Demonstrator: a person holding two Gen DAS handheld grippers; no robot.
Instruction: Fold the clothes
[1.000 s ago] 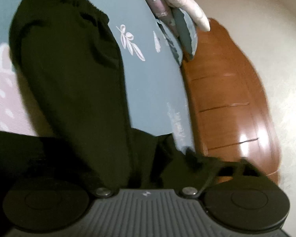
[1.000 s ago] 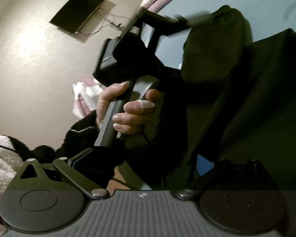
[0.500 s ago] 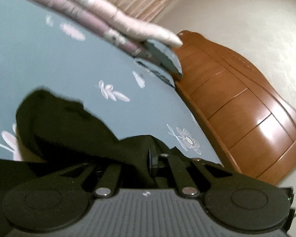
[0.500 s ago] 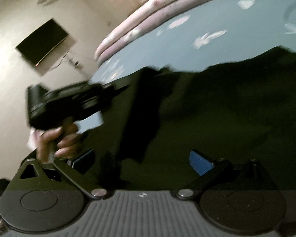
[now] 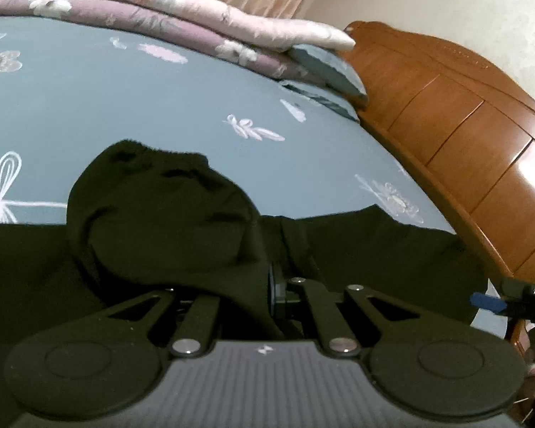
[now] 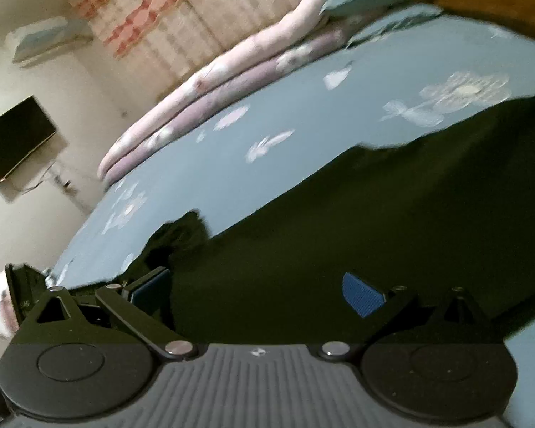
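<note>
Black garment [image 5: 167, 235] lay spread on the blue sheet [image 5: 132, 100], near the bed's edge by the wooden footboard [image 5: 456, 135]. One rounded, bunched part of it rose up in front of the left gripper [image 5: 273, 285]; the rest ran flat to both sides. In the right wrist view the same garment [image 6: 356, 221] stretched as a long dark band across the sheet [image 6: 267, 114], its far edge a straight diagonal.

Left gripper: fingers pinched together, a fold of the black fabric caught between them and draped over the left linkage. Pads themselves were hidden by cloth.

Right gripper [image 6: 256, 289]: fingers stood wide, blue pads [image 6: 362, 294] well apart. Fabric lay under and between them, but the pads pressed on nothing. Its blue tip [image 5: 487, 301] showed at the right edge of the left wrist view, low beside the footboard, apart from the left gripper.

Further out: rolled pink-and-purple quilt [image 5: 153, 10] along the far side of the bed, a grey-blue pillow [image 5: 324, 67] at its end, touching it. Patterned curtain [image 6: 182, 14] behind. Black TV [image 6: 16, 139] on the wall, cable hanging below it. Right wrist view was motion-blurred.
</note>
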